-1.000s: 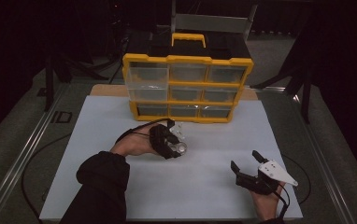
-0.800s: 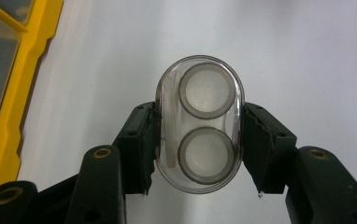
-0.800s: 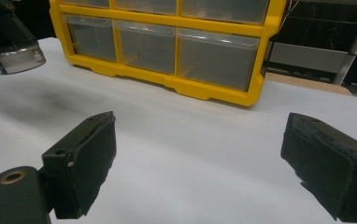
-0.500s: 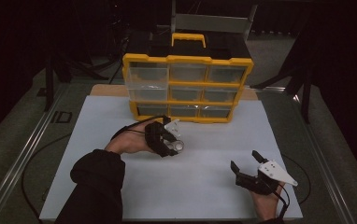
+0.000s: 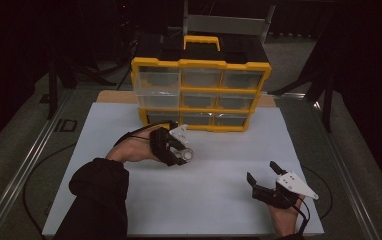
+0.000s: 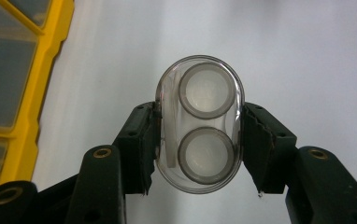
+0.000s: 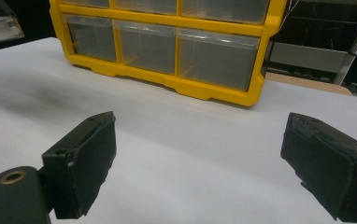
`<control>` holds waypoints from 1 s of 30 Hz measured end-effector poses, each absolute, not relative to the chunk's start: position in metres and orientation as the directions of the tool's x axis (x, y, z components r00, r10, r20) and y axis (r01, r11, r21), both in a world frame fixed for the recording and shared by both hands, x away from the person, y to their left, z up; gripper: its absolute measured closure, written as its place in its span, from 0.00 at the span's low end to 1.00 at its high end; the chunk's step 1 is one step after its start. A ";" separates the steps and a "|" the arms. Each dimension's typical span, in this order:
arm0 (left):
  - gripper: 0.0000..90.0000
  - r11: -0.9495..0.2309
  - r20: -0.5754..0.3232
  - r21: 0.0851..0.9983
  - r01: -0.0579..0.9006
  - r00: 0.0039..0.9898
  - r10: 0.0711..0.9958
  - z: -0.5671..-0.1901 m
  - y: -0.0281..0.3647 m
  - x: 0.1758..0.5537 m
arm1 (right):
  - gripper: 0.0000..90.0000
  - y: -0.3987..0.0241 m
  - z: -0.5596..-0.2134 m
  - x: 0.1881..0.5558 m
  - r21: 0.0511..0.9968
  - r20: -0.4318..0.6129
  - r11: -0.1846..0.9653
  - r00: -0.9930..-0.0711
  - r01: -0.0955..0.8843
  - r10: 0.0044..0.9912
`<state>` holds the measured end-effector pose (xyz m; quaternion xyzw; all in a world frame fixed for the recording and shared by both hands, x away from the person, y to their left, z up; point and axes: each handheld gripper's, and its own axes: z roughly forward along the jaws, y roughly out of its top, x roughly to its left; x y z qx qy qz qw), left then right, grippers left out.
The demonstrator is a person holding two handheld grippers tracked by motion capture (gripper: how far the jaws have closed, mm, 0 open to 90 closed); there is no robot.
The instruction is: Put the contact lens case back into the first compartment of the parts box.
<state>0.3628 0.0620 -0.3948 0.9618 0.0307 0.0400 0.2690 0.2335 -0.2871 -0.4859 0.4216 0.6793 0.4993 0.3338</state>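
The left gripper (image 5: 178, 150) holds a clear oval container (image 6: 199, 129) pinched across its narrow width, one black pad bearing on each flat side; two grey-rimmed round pieces (image 6: 207, 90) sit inside it, one above the other in the left gripper view. The step in hand appears to be carrying this container near the yellow drawer organizer (image 5: 199, 95). To do it well, the pinch should be kept square and unchanged, since the smooth curved wall could slip or twist between the pads, and the container should be held level so its contents do not shift. The container lies directly between the left gripper's jaws, projecting beyond their tips, above the white table surface (image 5: 214, 190), just in front of the organizer's lower left drawers. The right gripper (image 5: 266, 181) rests at the near right of the table, jaws spread wide with nothing between them, well apart from the container and the organizer.
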 end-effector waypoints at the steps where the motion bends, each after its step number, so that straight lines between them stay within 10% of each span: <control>1: 0.55 -0.853 0.061 0.520 0.038 0.995 0.081 -0.393 0.063 0.363 | 0.11 -0.287 -0.486 0.234 0.960 -0.035 0.147 -0.422 0.237 0.906; 30: 0.55 -0.841 0.085 0.540 0.025 0.993 0.084 -0.361 0.080 0.366 | 0.11 -0.287 -0.485 0.233 0.960 -0.030 0.144 -0.425 0.239 0.905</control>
